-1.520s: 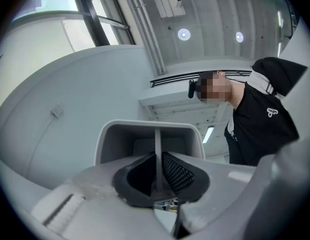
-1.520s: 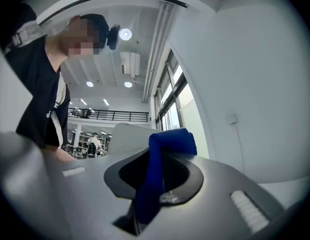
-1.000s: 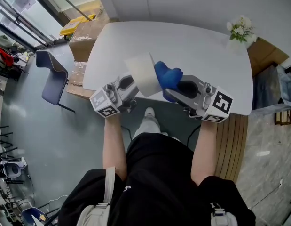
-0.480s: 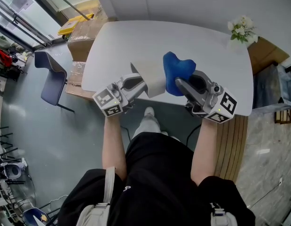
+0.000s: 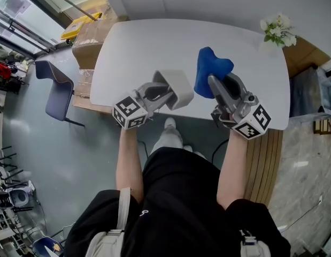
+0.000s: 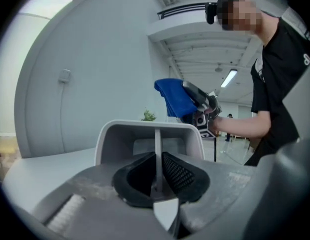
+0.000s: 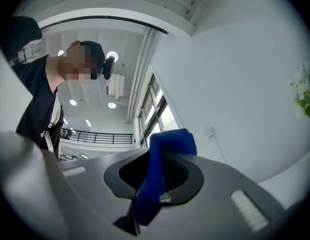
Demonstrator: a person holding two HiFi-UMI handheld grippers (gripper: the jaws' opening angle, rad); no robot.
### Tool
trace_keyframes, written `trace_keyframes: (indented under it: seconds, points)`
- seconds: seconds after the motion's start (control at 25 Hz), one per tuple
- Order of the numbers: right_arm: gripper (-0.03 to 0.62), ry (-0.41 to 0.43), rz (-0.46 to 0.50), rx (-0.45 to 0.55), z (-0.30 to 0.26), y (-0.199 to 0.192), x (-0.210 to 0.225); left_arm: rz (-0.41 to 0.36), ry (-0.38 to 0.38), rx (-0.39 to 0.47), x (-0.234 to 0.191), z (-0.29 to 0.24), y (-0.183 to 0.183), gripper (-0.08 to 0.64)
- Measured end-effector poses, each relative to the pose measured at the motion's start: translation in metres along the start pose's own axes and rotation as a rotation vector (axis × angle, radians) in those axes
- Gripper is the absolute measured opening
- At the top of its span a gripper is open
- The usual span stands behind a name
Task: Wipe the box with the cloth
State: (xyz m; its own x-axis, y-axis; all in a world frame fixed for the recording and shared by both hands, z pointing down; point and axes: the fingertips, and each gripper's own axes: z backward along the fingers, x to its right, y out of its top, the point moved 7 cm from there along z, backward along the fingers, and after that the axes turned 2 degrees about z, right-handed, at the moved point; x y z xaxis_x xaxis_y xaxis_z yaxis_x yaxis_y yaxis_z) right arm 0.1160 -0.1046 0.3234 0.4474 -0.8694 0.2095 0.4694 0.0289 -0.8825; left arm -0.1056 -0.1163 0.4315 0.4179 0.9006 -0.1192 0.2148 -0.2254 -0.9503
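A light grey open box is held up above the white table, gripped by one wall in my left gripper. In the left gripper view the box stands between the shut jaws, its wall pinched edge-on. My right gripper is shut on a blue cloth, raised just right of the box with a small gap between them. The cloth hangs from the jaws in the right gripper view and also shows as a blue cloth beyond the box.
A vase of white flowers stands at the table's far right corner. Cardboard boxes sit on the floor left of the table, a grey chair beside them. A wooden cabinet is at the right.
Both grippers have risen and tilted upward. The cloth moved right, off the box, and now sits apart beside it. The box turned so its opening faces more toward me.
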Motion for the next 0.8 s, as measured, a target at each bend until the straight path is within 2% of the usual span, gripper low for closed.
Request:
trace_keyframes:
  seconds: [0.28,0.64,0.8]
  points:
    - [0.054,-0.144,0.045,-0.035,-0.002,-0.003,0.029,-0.017,-0.012,-0.172,-0.018,-0.030,-0.011,0.044]
    - [0.054,-0.284,0.078,-0.076,-0.009,-0.015,0.060,-0.091,-0.067,-0.428,-0.042,-0.066,-0.037,0.045]
    - [0.054,-0.328,0.073,-0.084,-0.009,-0.021,0.073,-0.126,-0.061,-0.557,-0.053,-0.082,-0.054,0.044]
